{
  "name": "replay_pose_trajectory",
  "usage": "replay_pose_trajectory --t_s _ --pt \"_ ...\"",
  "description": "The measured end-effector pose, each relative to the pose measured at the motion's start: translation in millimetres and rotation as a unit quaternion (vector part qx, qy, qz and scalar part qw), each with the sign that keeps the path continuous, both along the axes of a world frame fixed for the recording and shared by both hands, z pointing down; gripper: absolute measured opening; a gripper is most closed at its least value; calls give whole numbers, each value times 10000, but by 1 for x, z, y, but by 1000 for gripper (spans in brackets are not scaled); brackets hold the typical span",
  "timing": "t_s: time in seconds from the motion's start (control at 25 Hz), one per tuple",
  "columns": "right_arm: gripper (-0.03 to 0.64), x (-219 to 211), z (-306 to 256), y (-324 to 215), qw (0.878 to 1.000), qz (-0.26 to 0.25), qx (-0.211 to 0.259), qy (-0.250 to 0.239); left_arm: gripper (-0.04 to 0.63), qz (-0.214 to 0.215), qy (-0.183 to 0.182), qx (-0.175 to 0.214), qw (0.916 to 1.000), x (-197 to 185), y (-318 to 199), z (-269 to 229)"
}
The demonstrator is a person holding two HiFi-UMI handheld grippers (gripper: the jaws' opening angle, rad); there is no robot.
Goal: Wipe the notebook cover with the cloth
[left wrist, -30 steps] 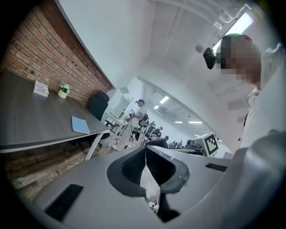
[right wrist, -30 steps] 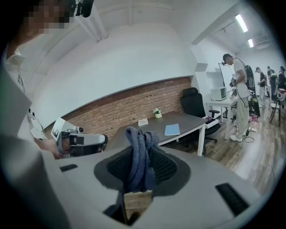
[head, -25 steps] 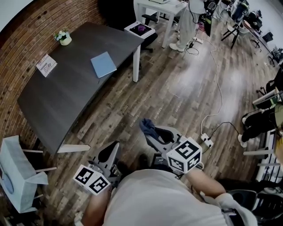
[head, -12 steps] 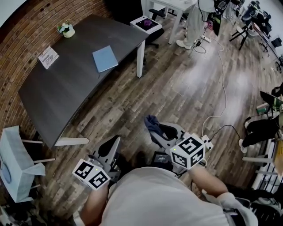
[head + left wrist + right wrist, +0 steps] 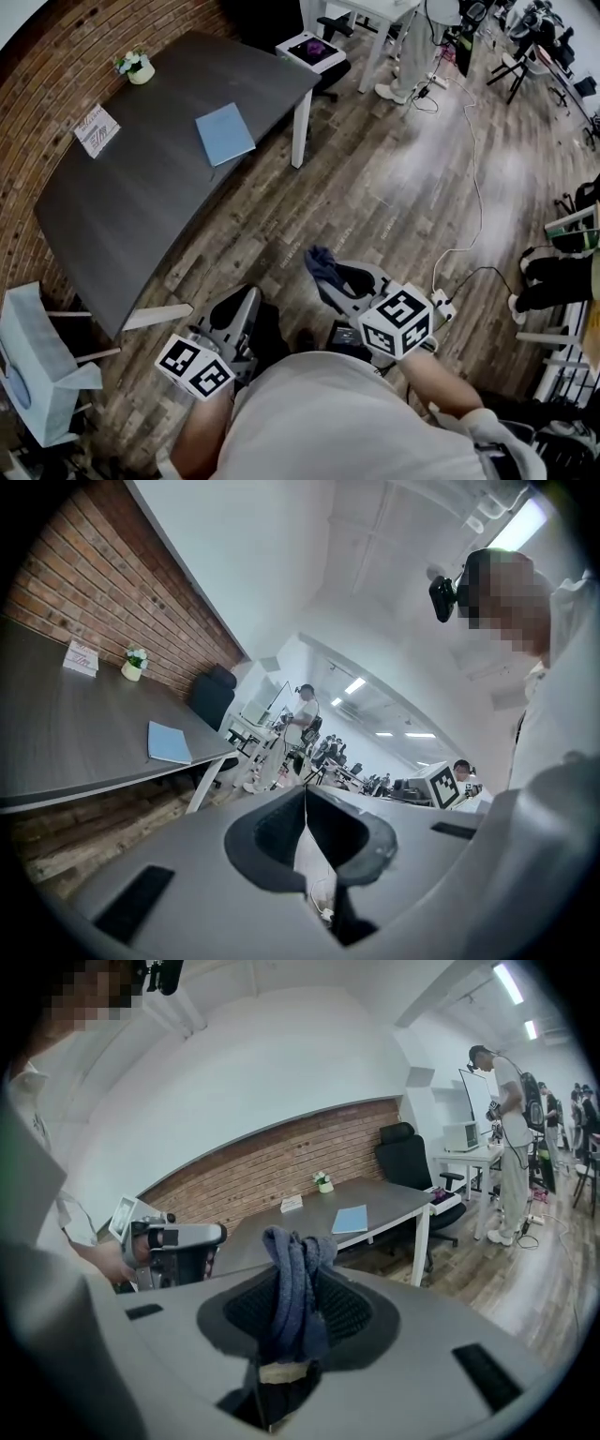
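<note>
The notebook (image 5: 225,134) is blue and lies flat on the dark bench (image 5: 112,216). It is far ahead of both sets of fingers and a bit to their left. The cloth (image 5: 292,1283) is dark blue and all bunched up. The right gripper (image 5: 323,272) has its fingers squeezed on the cloth, and a lump of cloth pokes out past the tips. The left gripper (image 5: 246,302) has its fingers pressed together with nothing between them. Both grippers are held low, close to the person's body, over the wooden floor (image 5: 375,178). They are side by side with a gap between them. Nothing touches the notebook. Past the notebook, farther from the fingers, a little pot of flowers (image 5: 138,69) and a white card (image 5: 97,131) stand on the bench. A black chair (image 5: 314,56) is by the far end of the bench. A white cable (image 5: 464,178) runs over the floor to the right of the right fingers.
</note>
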State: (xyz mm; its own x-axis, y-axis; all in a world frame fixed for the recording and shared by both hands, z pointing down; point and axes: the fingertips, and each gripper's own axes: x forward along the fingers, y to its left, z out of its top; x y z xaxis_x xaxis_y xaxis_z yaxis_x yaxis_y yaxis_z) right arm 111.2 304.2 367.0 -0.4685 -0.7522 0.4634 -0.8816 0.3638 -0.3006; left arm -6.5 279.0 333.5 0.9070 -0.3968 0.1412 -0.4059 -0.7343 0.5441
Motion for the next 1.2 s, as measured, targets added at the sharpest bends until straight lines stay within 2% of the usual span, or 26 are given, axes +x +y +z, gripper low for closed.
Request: replay_pose_trajectory --t_s 0.64,0.96,1.2 --pt "126 -31 -5 -178 9989 392 -147 193 11 562 -97 47 9984 -24 -184 6" --pt "126 -43 -4 -231 9984 414 -104 366 11 686 -158 -29 9975 -38 -230 22" --pt "126 -35 -1 -262 9965 173 -122 804 11 618 -178 -208 9977 -35 -250 37"
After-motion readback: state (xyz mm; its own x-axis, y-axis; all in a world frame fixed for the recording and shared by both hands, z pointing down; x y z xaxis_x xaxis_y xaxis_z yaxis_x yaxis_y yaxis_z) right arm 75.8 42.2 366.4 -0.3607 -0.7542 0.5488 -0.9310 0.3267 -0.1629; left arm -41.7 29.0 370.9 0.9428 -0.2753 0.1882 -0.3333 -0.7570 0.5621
